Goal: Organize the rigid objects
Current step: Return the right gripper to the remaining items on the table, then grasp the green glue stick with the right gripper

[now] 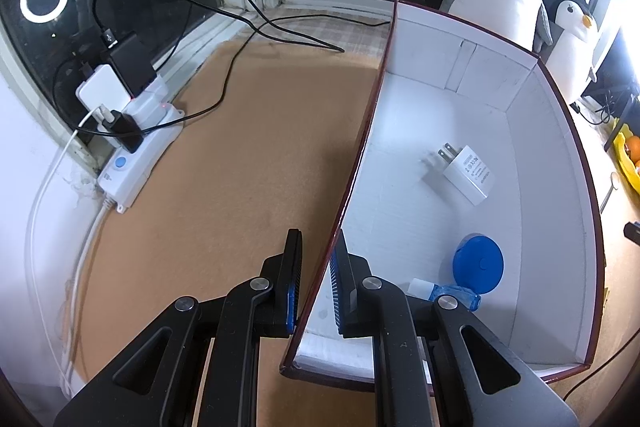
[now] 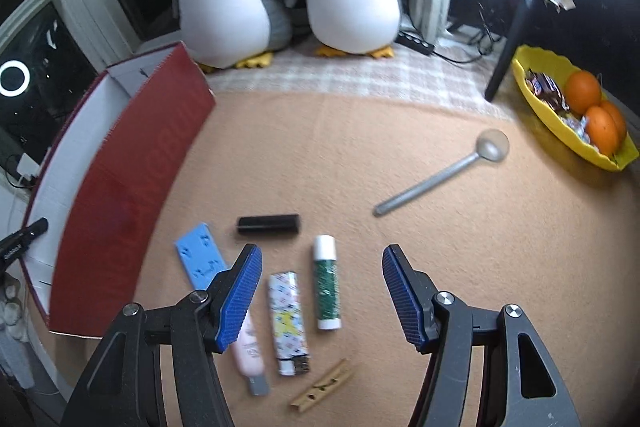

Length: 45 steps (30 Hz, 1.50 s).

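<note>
Blue-padded, your left gripper [image 1: 316,283] pinches the box wall [image 1: 352,171] low in frame; inside lie one charger [image 1: 468,175], one blue disc [image 1: 478,263], one small bottle [image 1: 444,297]. Your right gripper [image 2: 322,291] hangs half open, empty, over one glue stick [image 2: 327,283] and one lighter [image 2: 288,323]; one spoon [image 2: 440,175] lies upper right.

My left gripper [image 1: 314,281] has black plastic arms with triangular cut-outs, round silver screws at the joints and ribbed blue pads. My right gripper [image 2: 322,293] looks the same; its pads seem darker blue, perhaps only from the light.
</note>
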Tool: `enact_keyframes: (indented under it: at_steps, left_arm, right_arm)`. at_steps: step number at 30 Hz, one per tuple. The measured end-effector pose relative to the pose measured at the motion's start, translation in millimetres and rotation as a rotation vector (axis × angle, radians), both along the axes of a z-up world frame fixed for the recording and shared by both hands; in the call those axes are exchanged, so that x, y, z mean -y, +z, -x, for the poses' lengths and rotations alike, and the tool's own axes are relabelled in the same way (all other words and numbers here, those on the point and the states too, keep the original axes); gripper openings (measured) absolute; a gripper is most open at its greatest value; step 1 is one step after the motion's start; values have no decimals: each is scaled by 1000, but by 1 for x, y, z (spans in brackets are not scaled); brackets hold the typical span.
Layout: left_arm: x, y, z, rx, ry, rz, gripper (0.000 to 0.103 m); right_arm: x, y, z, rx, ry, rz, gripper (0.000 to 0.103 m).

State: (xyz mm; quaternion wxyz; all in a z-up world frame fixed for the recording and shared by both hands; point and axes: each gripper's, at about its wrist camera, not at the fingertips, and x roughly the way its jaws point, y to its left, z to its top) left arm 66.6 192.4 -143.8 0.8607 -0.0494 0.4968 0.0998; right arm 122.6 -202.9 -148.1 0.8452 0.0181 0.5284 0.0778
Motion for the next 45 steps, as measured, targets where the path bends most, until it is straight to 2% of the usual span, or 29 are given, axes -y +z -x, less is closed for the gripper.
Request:
enact_keyframes:
  at_steps: [12,23,28,36,45]
  left_arm:
    - [1,0,0,-5,-1,-10,13]
    - [1,0,0,-4,-3,-9,13]
    - [1,0,-1,-4,-3,-9,13]
    - [-2,0,0,-2,-2,-3,13]
    - [-3,0,0,7,-4,12,13]
  right_arm:
    - [-8,-33,-3,-91,52,30,35]
    - [-14,-52,-11,-136,85,84,24]
    - [-17,-54,-11,-145,100,95,14]
    - [-14,-48,-6,-125,76,82,14]
    - [-25,0,3,-28,80,43,14]
